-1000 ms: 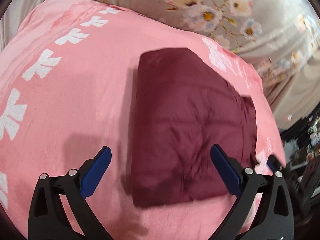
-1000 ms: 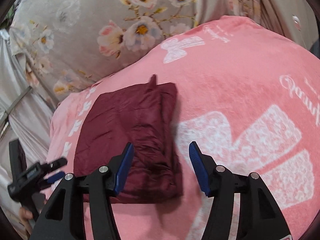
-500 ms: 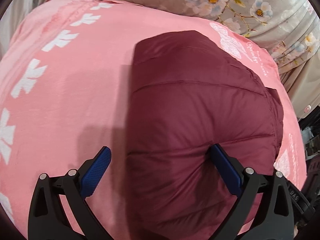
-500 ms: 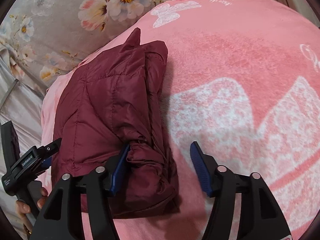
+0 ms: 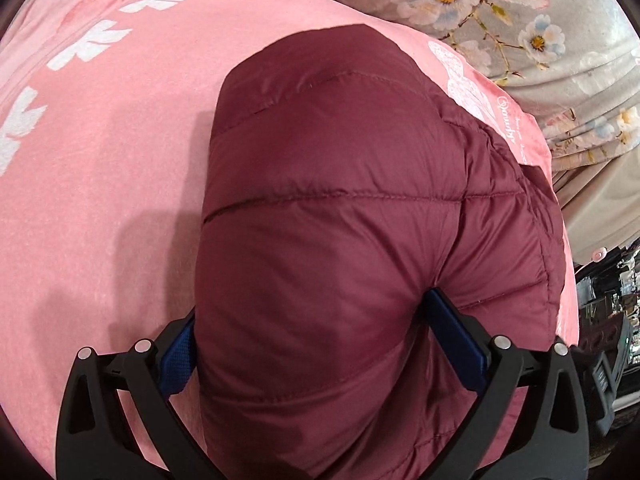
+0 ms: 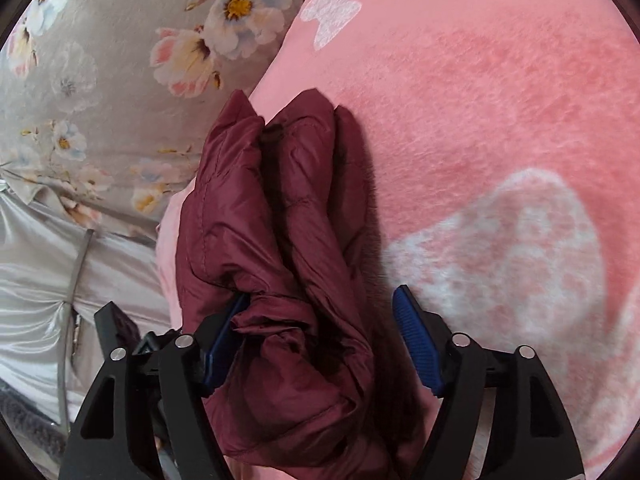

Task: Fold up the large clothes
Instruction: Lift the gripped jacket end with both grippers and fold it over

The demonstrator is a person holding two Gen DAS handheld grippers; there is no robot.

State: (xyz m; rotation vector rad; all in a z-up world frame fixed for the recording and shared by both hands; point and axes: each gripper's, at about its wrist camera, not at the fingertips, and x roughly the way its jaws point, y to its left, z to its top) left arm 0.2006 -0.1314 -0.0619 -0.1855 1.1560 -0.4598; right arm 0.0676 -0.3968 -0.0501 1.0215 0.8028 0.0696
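Note:
A folded maroon quilted jacket lies on a pink blanket. My left gripper straddles one end of the bundle, its blue pads wide apart with the puffy fabric bulging between them. In the right wrist view the jacket shows its layered folded edge. My right gripper straddles the other end, jaws wide, the left pad pressed into the folds and the right pad standing clear of the fabric over the blanket.
A grey floral bedsheet lies beyond the blanket and also shows in the right wrist view. The bed edge drops off past the jacket, with dark clutter on the floor. The left gripper's black frame shows beyond the jacket.
Both grippers have moved down and in onto the jacket, from hovering above it to straddling its two ends. The jaws have stayed open.

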